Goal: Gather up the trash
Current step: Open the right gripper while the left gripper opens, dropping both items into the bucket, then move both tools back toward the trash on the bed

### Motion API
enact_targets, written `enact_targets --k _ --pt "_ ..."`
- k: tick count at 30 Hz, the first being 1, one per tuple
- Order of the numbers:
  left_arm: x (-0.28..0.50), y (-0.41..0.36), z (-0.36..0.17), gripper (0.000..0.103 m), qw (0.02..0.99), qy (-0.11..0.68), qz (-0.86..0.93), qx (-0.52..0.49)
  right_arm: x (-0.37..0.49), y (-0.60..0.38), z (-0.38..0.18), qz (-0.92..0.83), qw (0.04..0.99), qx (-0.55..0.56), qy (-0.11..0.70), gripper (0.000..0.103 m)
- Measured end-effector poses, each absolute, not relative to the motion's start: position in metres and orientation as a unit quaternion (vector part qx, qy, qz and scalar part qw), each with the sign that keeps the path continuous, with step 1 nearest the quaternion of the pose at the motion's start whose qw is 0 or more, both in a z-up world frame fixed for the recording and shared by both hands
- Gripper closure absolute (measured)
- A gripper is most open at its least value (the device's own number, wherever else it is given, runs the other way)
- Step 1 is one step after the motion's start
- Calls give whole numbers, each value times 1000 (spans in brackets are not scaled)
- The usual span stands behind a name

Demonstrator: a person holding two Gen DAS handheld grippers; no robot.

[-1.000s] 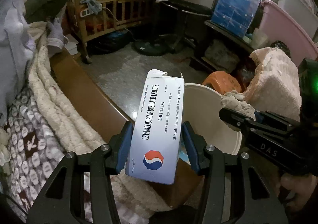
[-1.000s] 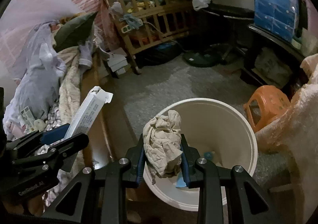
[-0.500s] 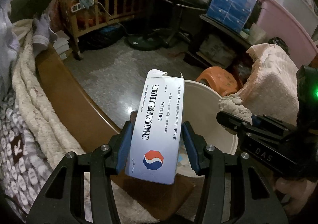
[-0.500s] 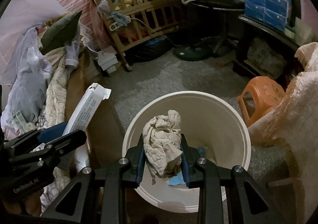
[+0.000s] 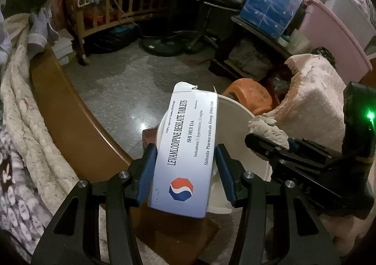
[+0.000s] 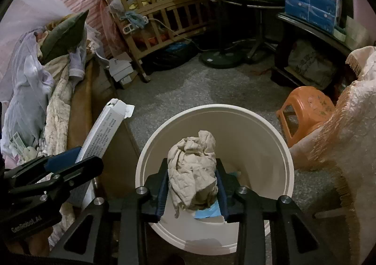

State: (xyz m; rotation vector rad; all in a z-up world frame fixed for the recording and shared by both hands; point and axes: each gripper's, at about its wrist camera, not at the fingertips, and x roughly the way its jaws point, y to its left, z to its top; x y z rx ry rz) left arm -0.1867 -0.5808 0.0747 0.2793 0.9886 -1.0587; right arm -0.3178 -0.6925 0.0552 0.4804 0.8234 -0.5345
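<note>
Floor (image 6: 178, 91) of grey speckled stone lies ahead of you, bare between the wooden cot (image 6: 164, 13), the fan base (image 6: 221, 59) and the orange stool (image 6: 305, 109). The white bin (image 6: 265, 138) stands close against the brown bed rail (image 5: 70, 124) on the left. Your right hand-held gripper (image 6: 192, 182) hangs over the bin's mouth; its jaws have just been easing apart, the crumpled cloth (image 6: 192, 171) between the pads. Your left hand-held gripper (image 5: 183, 171) is clamped on the tablet box (image 5: 185, 147), beside the bin's rim.
</note>
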Motion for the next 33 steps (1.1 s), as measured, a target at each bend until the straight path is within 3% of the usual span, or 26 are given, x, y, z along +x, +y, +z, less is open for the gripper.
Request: enact_targets --k 3,10,33 --pt "-186 -580 75 53 737 453 -487 123 -318 -696 54 -260 851 230 393 67" --pt "-184 -578 79 47 734 455 -492 109 -325 -701 57 -281 845 248 382 47" --pt "-150 -477 89 46 804 433 -393 110 -280 -632 71 -219 865 207 402 46"
